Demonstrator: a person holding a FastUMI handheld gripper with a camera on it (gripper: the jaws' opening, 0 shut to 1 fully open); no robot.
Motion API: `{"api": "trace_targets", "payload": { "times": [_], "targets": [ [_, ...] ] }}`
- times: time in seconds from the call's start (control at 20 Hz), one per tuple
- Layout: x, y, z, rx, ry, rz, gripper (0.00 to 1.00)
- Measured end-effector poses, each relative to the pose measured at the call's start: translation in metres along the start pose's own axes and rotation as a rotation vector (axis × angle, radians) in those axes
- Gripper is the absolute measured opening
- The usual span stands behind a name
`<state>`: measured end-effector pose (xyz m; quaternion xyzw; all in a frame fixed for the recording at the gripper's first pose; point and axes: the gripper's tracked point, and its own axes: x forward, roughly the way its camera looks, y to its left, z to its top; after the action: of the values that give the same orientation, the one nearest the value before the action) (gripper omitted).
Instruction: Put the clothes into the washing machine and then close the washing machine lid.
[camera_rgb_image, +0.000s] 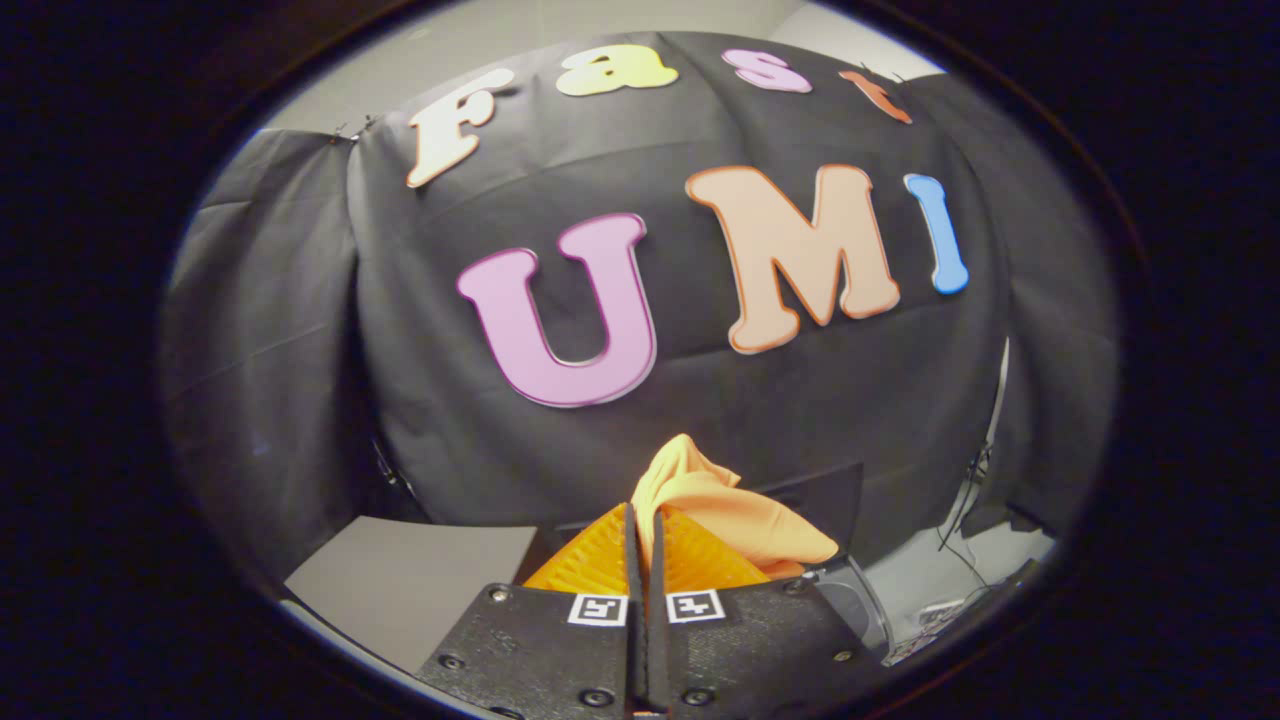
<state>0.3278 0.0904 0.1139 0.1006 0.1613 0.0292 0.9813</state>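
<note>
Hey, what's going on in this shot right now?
A person's hand-held gripper is pinching a soft orange cloth garment between its two fingers, which are closed together on the fabric. The cloth bunches up just ahead of the fingertips and drapes off to one side. It is lifted up in front of the black booth wall. A rounded grey rim, possibly the washing machine, sits low beyond the fingers, so the garment does not look loaded yet.

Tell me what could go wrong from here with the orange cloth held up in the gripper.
The gripper pinches only a narrow fold of the orange cloth, so it could slip free mid-carry. Most of the cloth bunches loosely beyond the fingers to one side, so it might snag or drape over the machine's rim.
</note>
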Motion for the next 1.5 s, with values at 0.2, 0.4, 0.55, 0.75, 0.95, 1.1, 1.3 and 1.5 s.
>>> {"api": "trace_targets", "payload": {
  "times": [0.2, 0.4, 0.55, 0.75, 0.95, 1.1, 1.3, 1.5],
  "targets": [
    [0.023, -0.035, -0.061, 0.013, 0.084, -0.044, 0.0],
    [0.048, -0.056, -0.122, 0.014, 0.171, -0.072, 0.0],
    [0.059, -0.063, -0.157, 0.003, 0.217, -0.073, 0.01],
    [0.07, -0.072, -0.205, -0.017, 0.267, -0.082, 0.0],
    [0.076, -0.087, -0.258, -0.004, 0.347, -0.109, 0.01],
    [0.08, -0.1, -0.286, 0.004, 0.395, -0.155, 0.01],
    [0.078, -0.121, -0.3, -0.053, 0.438, -0.249, 0.25],
    [0.076, -0.128, -0.295, -0.117, 0.435, -0.274, 0.86]
  ]
}}
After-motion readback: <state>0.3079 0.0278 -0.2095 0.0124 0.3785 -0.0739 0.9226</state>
